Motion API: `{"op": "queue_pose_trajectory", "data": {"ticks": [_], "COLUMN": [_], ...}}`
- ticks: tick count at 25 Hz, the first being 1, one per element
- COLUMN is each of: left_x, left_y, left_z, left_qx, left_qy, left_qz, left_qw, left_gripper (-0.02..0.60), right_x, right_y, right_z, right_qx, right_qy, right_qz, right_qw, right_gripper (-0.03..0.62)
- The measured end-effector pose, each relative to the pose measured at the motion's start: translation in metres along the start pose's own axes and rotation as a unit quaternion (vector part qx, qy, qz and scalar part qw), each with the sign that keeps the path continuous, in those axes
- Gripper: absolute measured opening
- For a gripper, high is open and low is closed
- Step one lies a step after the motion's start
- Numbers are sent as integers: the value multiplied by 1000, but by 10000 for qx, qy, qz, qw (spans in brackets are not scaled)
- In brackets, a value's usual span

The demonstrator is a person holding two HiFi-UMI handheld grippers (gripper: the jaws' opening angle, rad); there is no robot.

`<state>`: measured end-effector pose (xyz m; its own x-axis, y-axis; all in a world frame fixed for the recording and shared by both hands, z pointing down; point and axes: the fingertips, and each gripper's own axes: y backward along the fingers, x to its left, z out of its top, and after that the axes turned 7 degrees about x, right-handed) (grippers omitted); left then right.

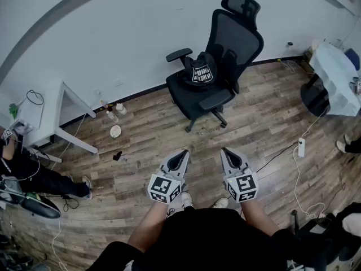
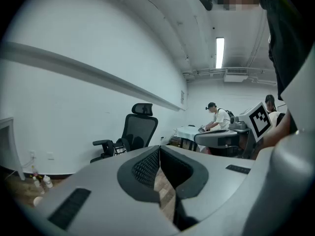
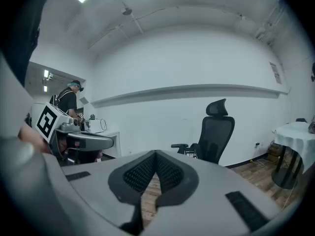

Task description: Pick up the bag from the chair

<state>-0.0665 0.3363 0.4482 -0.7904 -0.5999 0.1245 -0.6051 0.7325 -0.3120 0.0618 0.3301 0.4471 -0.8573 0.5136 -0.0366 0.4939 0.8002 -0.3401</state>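
A black bag (image 1: 200,72) with white print lies on the seat of a black mesh office chair (image 1: 228,44) against the far wall. Both grippers are held close to my body, well short of the chair, over the wood floor. My left gripper (image 1: 181,154) and my right gripper (image 1: 227,151) point toward the chair, each shut with its tips together and nothing between them. From the left gripper view the chair (image 2: 140,127) stands ahead with the bag (image 2: 119,149) on it. The right gripper view shows the chair (image 3: 216,132) ahead to the right.
A white desk (image 1: 51,112) stands at the left wall with small bottles (image 1: 113,113) on the floor beside it. A white-clothed table (image 1: 338,78) is at the right. A power strip (image 1: 300,147) and cables lie on the floor. A person's leg (image 1: 34,176) stretches in from the left.
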Motion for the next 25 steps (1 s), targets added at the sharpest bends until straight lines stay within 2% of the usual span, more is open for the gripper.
{"op": "queue_pose_trajectory", "data": {"ticks": [11,20,25], "left_x": [23,55,75], "left_y": [1,5,0], "left_z": [3,6,6], "left_qx": [-46,-61,-37], "left_qy": [-48,-134,-106], "left_qz": [-152,-424,-486], "left_qw": [9999,9990,9988], "left_gripper": [22,22,22], "right_x": [11,16,19], "right_y": [-26,-50,-61], "right_z": [10,15,18], "right_qx": [-30,-4,67], "right_qy": [2,-396,-380], "right_qz": [-23,-353,-400], "right_qw": [10000,9986,9985], "right_gripper": [20,20,20]}}
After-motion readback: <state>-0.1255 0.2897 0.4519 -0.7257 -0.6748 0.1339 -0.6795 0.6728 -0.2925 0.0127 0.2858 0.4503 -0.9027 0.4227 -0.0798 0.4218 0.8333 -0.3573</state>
